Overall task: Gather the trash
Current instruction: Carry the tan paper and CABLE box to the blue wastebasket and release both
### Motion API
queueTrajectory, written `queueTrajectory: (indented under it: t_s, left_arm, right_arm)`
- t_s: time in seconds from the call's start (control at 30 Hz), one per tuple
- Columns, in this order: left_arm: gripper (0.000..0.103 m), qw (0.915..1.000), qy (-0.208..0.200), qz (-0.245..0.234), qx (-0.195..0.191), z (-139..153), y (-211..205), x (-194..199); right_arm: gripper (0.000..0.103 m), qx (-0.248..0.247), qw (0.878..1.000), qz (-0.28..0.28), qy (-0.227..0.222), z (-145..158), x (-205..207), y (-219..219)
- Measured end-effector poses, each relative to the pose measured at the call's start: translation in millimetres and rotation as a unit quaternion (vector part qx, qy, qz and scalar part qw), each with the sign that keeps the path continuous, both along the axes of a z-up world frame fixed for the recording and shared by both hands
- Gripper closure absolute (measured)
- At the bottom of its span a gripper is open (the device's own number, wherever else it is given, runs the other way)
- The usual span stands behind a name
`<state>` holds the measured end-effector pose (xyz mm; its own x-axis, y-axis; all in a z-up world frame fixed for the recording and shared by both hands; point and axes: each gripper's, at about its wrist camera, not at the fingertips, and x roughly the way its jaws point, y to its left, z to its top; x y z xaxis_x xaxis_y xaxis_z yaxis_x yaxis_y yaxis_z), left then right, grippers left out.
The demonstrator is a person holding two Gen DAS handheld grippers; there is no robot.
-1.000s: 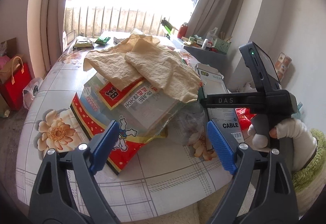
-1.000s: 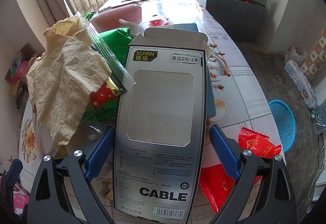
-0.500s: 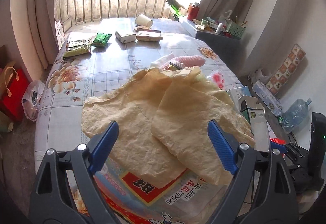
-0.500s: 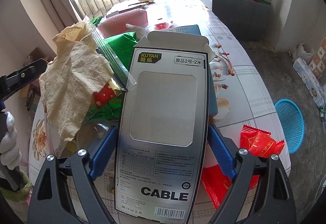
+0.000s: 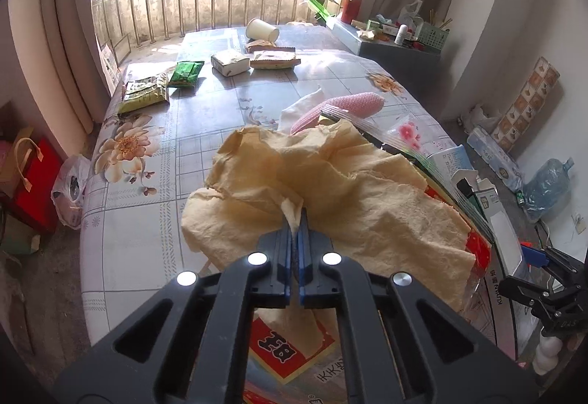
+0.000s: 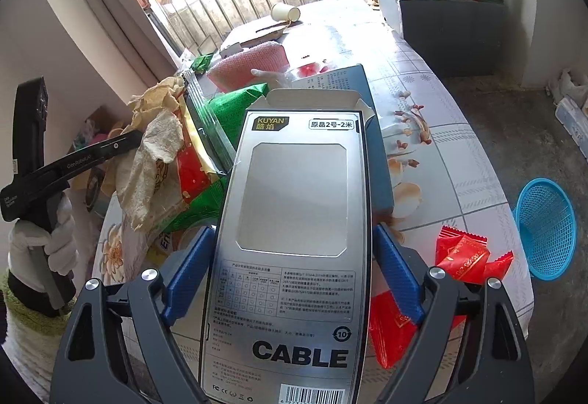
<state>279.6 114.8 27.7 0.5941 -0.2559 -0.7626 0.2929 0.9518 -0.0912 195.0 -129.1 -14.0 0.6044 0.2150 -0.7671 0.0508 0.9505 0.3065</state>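
My left gripper (image 5: pixel 294 220) is shut on a fold of the crumpled tan paper (image 5: pixel 360 198), which lies on a heap of wrappers on the floral table (image 5: pixel 154 161). The paper also shows in the right wrist view (image 6: pixel 154 154), pinched by the left gripper's fingers (image 6: pixel 125 143). My right gripper (image 6: pixel 292 249) holds the silver cable box (image 6: pixel 294 220) between its blue pads. A red and white snack bag (image 5: pixel 290 345) lies under the paper.
A blue mesh basket (image 6: pixel 545 227) stands on the floor at the right. Red wrappers (image 6: pixel 463 257) lie at the table edge. A paper cup (image 5: pixel 261 29), small cartons (image 5: pixel 230 62) and green packets (image 5: pixel 185 72) lie at the far end. A pink bubble mailer (image 5: pixel 345 106) lies beyond the heap.
My left gripper has moved up over the heap and closed on the tan paper, bunching it up. The right gripper still holds the cable box.
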Motion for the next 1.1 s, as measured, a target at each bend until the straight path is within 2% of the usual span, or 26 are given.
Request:
queueTrajectory:
  t_s: [0.2,0.33,0.5,0.63,0.77,0.87,1.0,1.1]
  left_arm:
    - [0.102,0.9939,-0.103,0.033,0.024,76,3,-28]
    - [0.103,0.9882,-0.147,0.035,0.025,119,-9,-46]
    - [0.103,0.988,-0.154,-0.001,0.007,146,-53,-61]
    - [0.103,0.9872,-0.135,-0.08,-0.023,151,-131,-67]
    - [0.103,0.9776,-0.09,-0.187,-0.035,128,-253,-62]
    - [0.103,0.9636,-0.022,-0.265,-0.029,89,-356,-53]
    - [0.103,0.939,0.075,-0.334,0.027,8,-486,-47]
    - [0.102,0.9209,0.15,-0.354,0.063,-62,-558,-43]
  right_arm:
    - [0.019,0.076,0.995,0.008,-0.057,27,-14,-19]
    - [0.019,0.111,0.99,-0.001,-0.086,42,-25,-37]
    - [0.019,0.14,0.981,-0.035,-0.127,59,-57,-80]
    - [0.019,0.135,0.973,-0.105,-0.157,69,-98,-140]
    - [0.019,0.124,0.961,-0.197,-0.151,59,-142,-216]
    - [0.019,0.124,0.948,-0.269,-0.12,31,-170,-276]
    - [0.019,0.169,0.924,-0.338,-0.064,-28,-191,-348]
    - [0.019,0.232,0.899,-0.37,-0.023,-85,-192,-392]
